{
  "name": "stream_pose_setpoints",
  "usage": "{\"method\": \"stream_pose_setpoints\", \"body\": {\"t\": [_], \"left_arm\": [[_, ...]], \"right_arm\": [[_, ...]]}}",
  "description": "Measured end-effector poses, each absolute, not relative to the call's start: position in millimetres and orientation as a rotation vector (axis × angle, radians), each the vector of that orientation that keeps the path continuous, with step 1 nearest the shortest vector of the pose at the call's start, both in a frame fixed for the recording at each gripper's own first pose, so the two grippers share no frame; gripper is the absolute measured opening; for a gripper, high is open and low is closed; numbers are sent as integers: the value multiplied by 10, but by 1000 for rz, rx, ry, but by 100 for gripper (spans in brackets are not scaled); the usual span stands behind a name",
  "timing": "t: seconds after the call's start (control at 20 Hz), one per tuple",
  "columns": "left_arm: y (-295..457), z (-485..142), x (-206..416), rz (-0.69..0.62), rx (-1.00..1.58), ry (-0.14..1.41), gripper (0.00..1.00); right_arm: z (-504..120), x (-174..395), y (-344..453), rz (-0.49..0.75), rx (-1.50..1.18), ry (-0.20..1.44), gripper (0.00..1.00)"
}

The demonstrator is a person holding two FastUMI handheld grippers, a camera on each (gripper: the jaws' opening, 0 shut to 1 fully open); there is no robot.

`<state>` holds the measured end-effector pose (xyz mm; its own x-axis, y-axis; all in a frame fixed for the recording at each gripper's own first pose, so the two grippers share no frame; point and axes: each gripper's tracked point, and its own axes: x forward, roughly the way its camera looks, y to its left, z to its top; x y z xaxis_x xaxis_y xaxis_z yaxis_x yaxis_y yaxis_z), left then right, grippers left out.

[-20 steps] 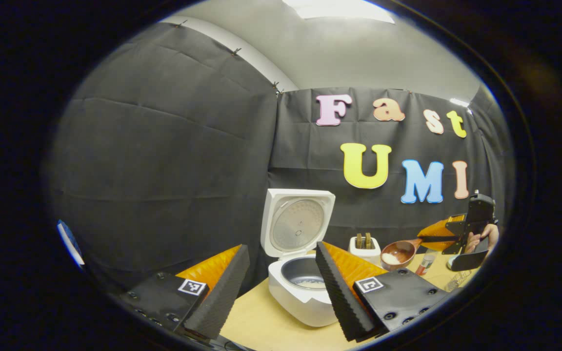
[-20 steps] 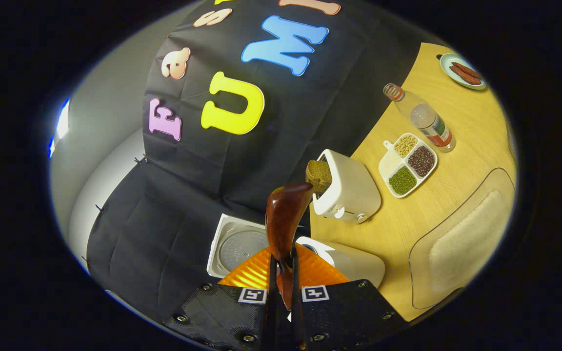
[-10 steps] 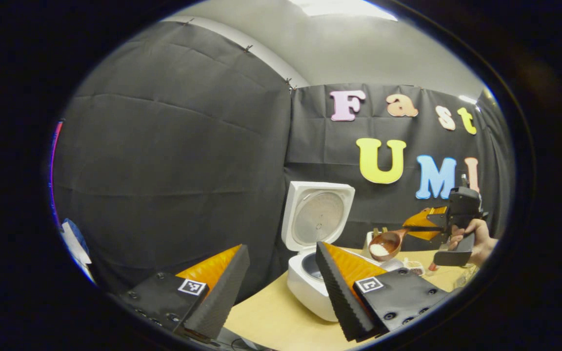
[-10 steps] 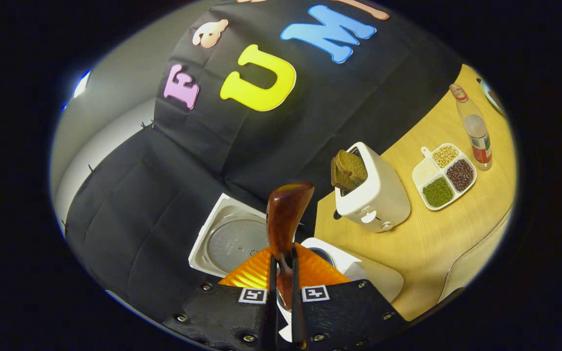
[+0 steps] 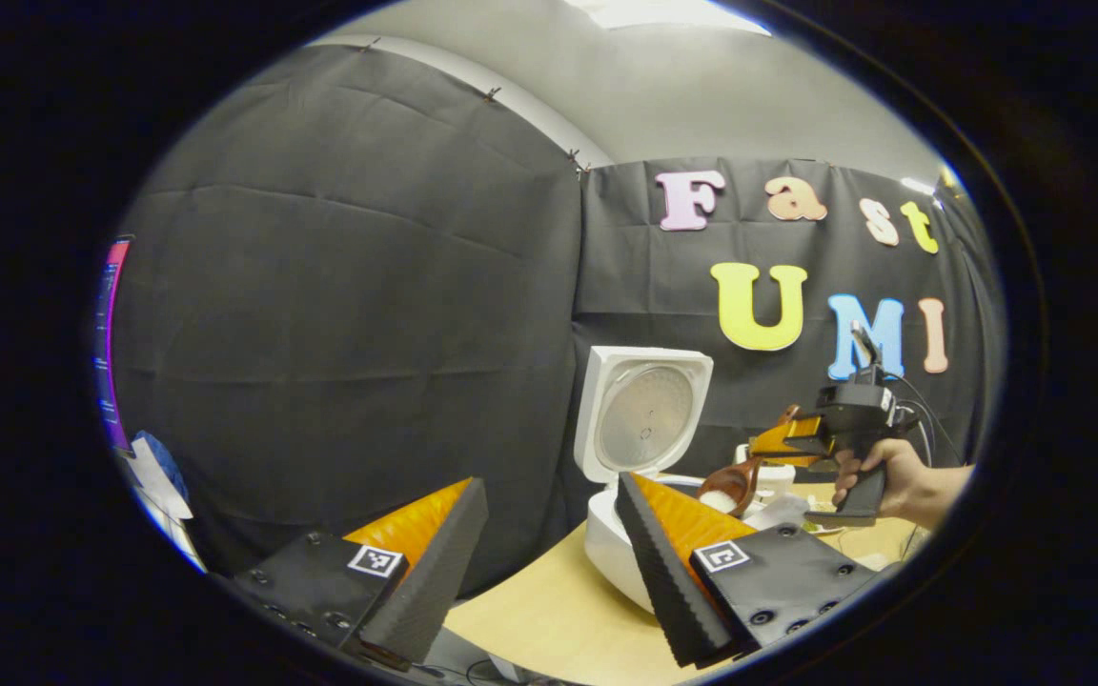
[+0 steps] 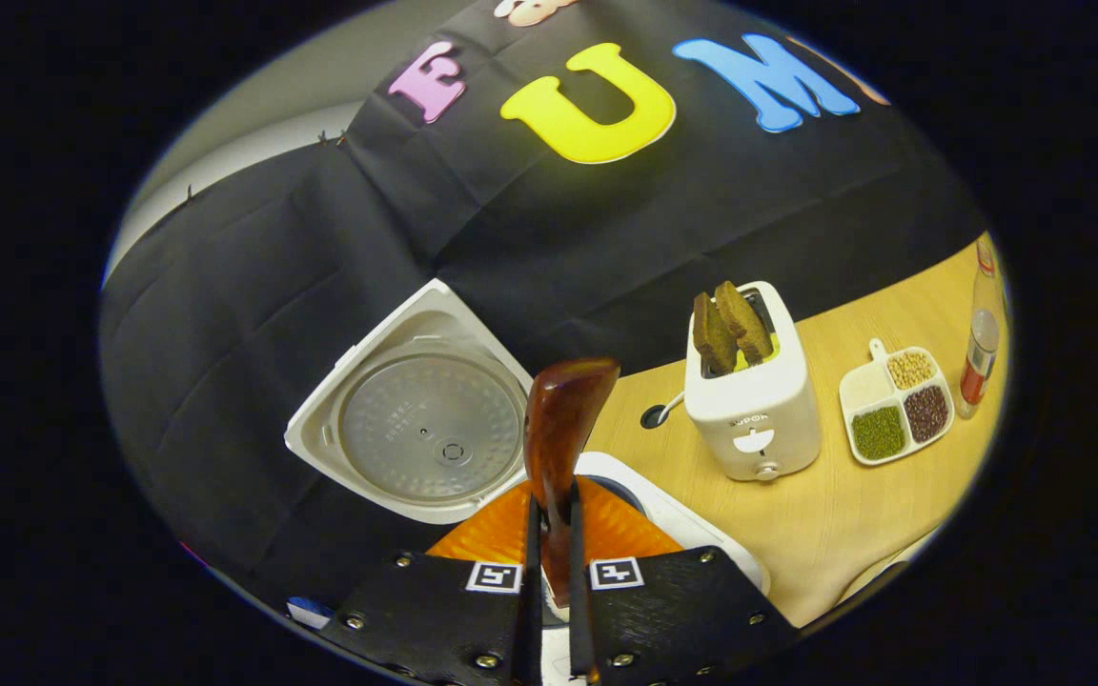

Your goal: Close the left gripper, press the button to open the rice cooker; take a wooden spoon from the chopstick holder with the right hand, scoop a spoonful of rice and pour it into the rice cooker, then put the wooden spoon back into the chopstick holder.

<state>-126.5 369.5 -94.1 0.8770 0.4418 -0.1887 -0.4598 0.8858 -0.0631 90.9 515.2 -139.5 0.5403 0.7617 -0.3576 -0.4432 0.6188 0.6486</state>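
In the left gripper view, a hand (image 5: 878,472) at the right grips the handle of the right gripper (image 5: 778,446), which reaches leftward toward the rice cooker (image 5: 640,448). Its fingers are clamped on the handle of the wooden spoon (image 5: 735,484), and the right gripper view shows the same grip from behind: both fingers (image 6: 530,553) pressed against the spoon's handle, the spoon (image 6: 559,433) rising forward between them. The left gripper (image 5: 549,562) is held low and back from the cooker, its two fingers standing well apart with nothing between them. The spoon is dark reddish-brown and glossy; in the left gripper view its bowl carries a small white heap of rice (image 5: 717,501) and sits just above the cooker's open rim. The cooker is white, its lid (image 6: 416,419) swung fully upright to show a round metal inner plate. It stands near the left end of the pale wooden table (image 6: 825,534), close to the back edge. Farther right along the back edge is a white toaster (image 6: 754,410) with two dark slices of bread (image 6: 728,324) sticking up, then a divided white dish (image 6: 897,414) of beans and grains and a bottle (image 6: 978,343) near the right edge. Black cloth (image 5: 349,314) walls the booth behind.
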Motion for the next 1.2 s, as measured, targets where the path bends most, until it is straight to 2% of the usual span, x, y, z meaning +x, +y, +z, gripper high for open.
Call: {"method": "stream_pose_setpoints", "body": {"t": [0.4, 0.85, 1.05, 1.2], "left_arm": [[3790, -1049, -1299, 484, -126, 182, 95], [3815, -1005, -1353, 500, -131, 174, 95], [3808, -1001, -1342, 503, -134, 171, 96], [3803, -1028, -1332, 505, -141, 178, 96]], "right_arm": [[-1312, 754, 5367, 841, 127, 496, 11], [-1190, 713, 5479, 870, -231, 243, 11], [-1149, 630, 5537, 910, -344, 150, 11], [-1137, 604, 5563, 929, -322, 153, 11]]}}
